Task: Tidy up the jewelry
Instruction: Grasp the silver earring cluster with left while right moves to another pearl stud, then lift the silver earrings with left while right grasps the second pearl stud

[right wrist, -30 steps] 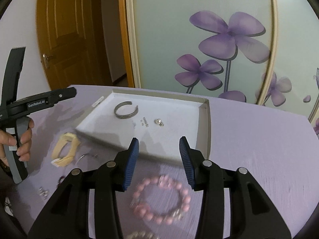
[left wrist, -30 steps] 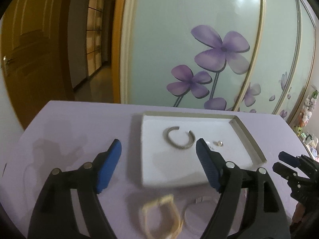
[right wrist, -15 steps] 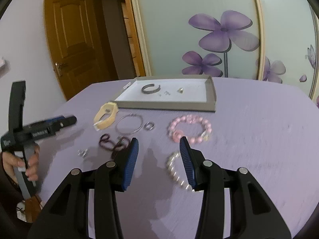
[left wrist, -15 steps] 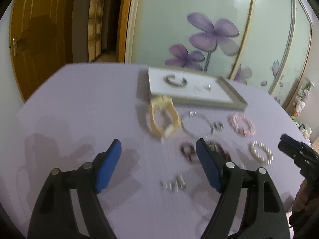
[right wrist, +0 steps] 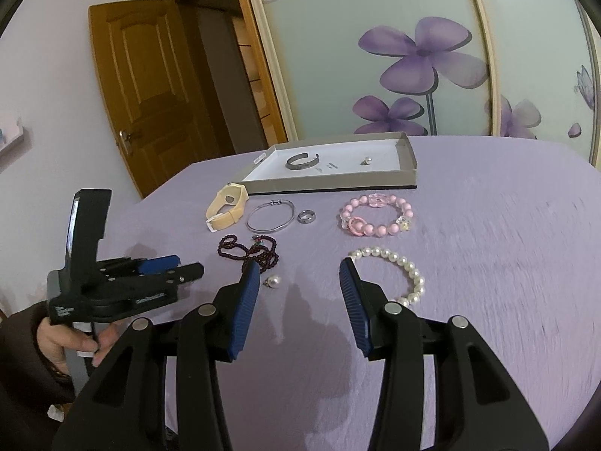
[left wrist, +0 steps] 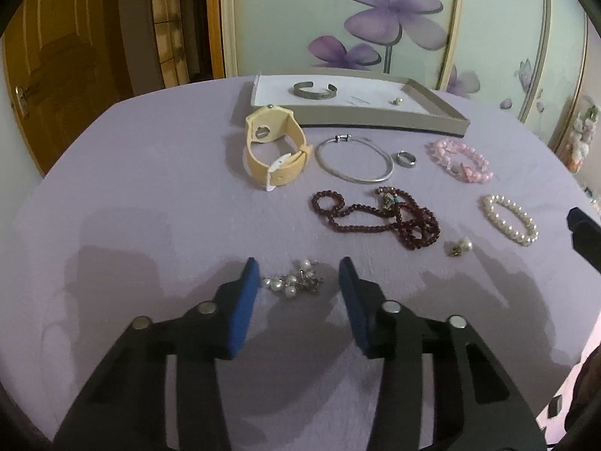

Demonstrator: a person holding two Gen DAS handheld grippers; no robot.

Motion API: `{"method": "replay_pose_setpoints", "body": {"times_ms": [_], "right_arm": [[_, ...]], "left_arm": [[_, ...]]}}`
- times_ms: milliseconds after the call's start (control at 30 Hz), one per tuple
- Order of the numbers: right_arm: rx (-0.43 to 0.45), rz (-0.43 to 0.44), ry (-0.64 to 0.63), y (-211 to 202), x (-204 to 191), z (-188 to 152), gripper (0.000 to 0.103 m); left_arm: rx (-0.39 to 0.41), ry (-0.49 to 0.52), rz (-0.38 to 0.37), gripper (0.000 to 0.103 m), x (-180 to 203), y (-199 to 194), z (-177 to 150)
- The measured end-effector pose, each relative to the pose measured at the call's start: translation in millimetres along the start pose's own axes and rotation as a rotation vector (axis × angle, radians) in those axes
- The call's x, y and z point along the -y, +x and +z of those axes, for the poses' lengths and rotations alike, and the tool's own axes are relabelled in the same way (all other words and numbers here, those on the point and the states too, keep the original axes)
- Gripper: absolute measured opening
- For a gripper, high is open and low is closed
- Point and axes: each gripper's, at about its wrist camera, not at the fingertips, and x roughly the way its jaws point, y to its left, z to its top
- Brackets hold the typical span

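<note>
My left gripper [left wrist: 298, 267] hangs low over the purple table, its jaws closing around a small cluster of pearl earrings [left wrist: 293, 282]; the blue pads stand clear of it on both sides. My right gripper [right wrist: 299, 265] is open over bare cloth, between a single pearl earring [right wrist: 273, 282] and a white pearl bracelet [right wrist: 398, 263]. A grey tray [left wrist: 375, 118] at the back holds a silver cuff [left wrist: 314, 90] and a small stud [left wrist: 396, 100]. In the right wrist view the left gripper [right wrist: 188, 265] shows at the left, held by a hand [right wrist: 67, 342].
Between the tray and the grippers lie a cream watch [left wrist: 274, 150], a thin silver bangle [left wrist: 355, 159], a ring [left wrist: 406, 158], a pink bead bracelet [left wrist: 460, 159] and a dark red bead necklace [left wrist: 379, 218]. A flowered sliding door stands behind the table.
Both grippers have drawn back from the tray and sunk toward the table. The left jaws have narrowed, now with the pearl earring cluster between them. The right jaws look unchanged.
</note>
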Motion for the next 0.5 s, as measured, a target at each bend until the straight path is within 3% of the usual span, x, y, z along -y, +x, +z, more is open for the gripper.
{"method": "replay_pose_setpoints", "body": {"times_ms": [200,500], "right_arm": [[-0.003,0.005,0.012,1.6,1.6,-2.6,0.049],[-0.037,0.017,0.01,13.2,-7.2,-6.6,0.049]], "left_arm": [[0.008,0.002,0.018,0.012,2.5,0.1,-0.9],[0.006,-0.001,-0.006,0.011,-3.8,-0.1,5.3]]}}
